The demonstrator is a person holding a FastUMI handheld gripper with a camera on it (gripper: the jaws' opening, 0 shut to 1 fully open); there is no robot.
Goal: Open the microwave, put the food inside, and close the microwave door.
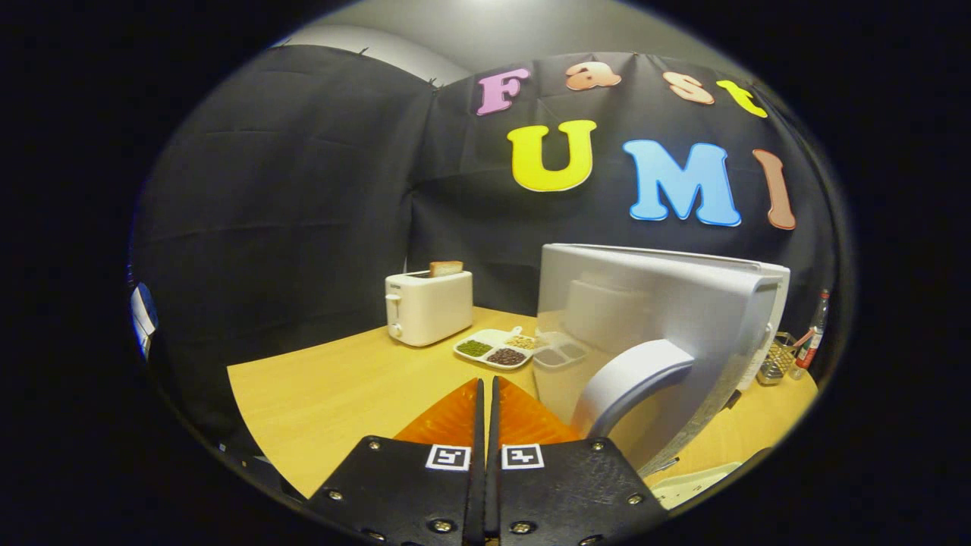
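Your gripper (pixel 486 394) has its fingers pressed together, holding nothing, above the light wooden table (pixel 326 394). Just to their right, the silver microwave's door (pixel 652 318) stands swung open. Beyond sit a divided white dish of beans (pixel 497 349) and a white toaster (pixel 428 307).

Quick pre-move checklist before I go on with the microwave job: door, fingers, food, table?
1. Microwave door swung open toward the gripper: ok.
2. Door handle free, nothing gripping it: ok.
3. Gripper fingers closed together, holding nothing: not ok for picking food.
4. Food picked up: not ok; divided dish sits on the table by the toaster.
5. Microwave cavity free: cannot tell, door hides it.
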